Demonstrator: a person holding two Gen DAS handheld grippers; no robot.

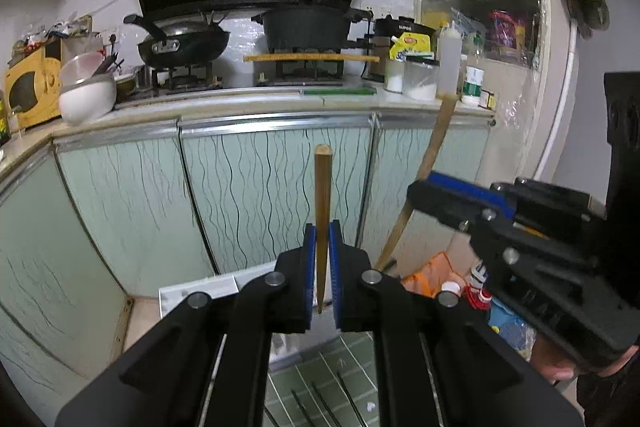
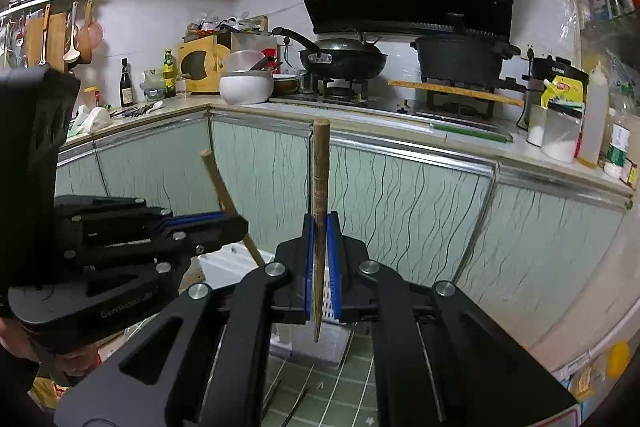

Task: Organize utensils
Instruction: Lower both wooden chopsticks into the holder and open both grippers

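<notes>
My left gripper [image 1: 322,267] is shut on a wooden chopstick [image 1: 322,187] that stands upright between its blue pads. My right gripper [image 2: 322,267] is shut on a second, darker wooden chopstick [image 2: 320,179], also upright. Each gripper shows in the other's view: the right one [image 1: 460,199] holds its chopstick [image 1: 436,147] tilted at the right, the left one [image 2: 192,223] holds its chopstick [image 2: 224,191] tilted at the left. A white slotted utensil basket [image 2: 304,339] sits below on the green tiled surface [image 2: 344,387]. Dark thin utensils [image 1: 320,403] lie on the tiles.
Kitchen counter with pale green cabinet doors [image 1: 248,187] ahead. On it stand a wok [image 1: 184,43], a black pot [image 1: 308,23], white bowls [image 1: 86,95], jars and a squeeze bottle [image 1: 448,63]. An orange bag and bottles [image 1: 440,279] sit on the floor at right.
</notes>
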